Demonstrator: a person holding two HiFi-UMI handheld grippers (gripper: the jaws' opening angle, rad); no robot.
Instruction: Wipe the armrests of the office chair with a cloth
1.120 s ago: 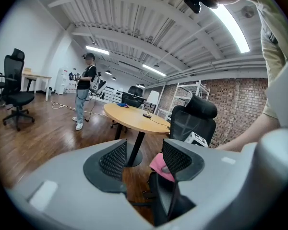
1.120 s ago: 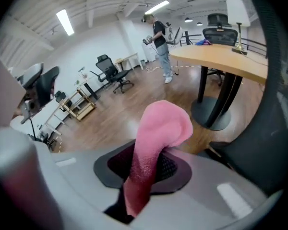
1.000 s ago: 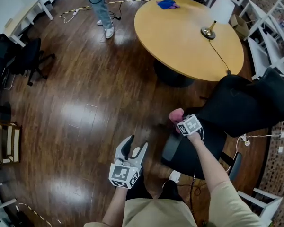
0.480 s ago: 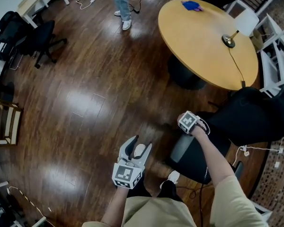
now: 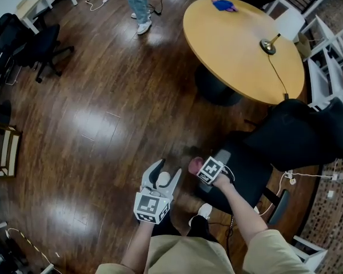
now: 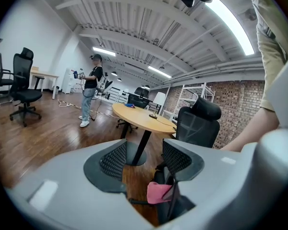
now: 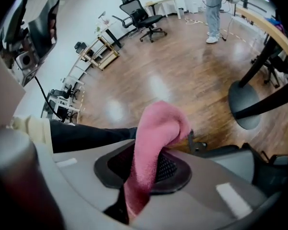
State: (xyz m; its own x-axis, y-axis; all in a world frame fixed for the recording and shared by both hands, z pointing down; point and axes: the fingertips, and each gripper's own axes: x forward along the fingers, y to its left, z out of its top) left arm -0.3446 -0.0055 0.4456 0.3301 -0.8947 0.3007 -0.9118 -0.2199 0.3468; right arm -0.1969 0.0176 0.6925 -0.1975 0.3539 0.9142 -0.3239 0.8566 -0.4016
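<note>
nearest, low in the head view: left gripper (image 5: 162, 177), held out over the wood floor (image 5: 103, 130), fingers spread wide, nothing pressed between the pads.

just to its right: right gripper (image 5: 197, 166), tipped steeply down, fingers clamped narrow on a pink cloth (image 7: 156, 128). folded over and bulging out past the tips in the right gripper view. sits at the front end of the near armrest (image 5: 222, 154) of the black office chair (image 5: 297, 130); hard to tell whether touching the pad or only just beside it. shows through the left gripper's spread fingers too, pink against the chair's side.

on the other side of the seat: second armrest (image 5: 278, 205), well apart from the cloth.

beyond the chair: round wooden table (image 5: 234, 44) on a dark pedestal, carrying a small lamp (image 5: 267, 45) with its cord trailing off the near edge, and a blue thing (image 5: 223, 5) near the far edge.

further off: a person's legs (image 5: 138, 4) standing near the table, another black chair (image 5: 37, 44) at far left, white shelving (image 5: 326, 56) at right.
</note>
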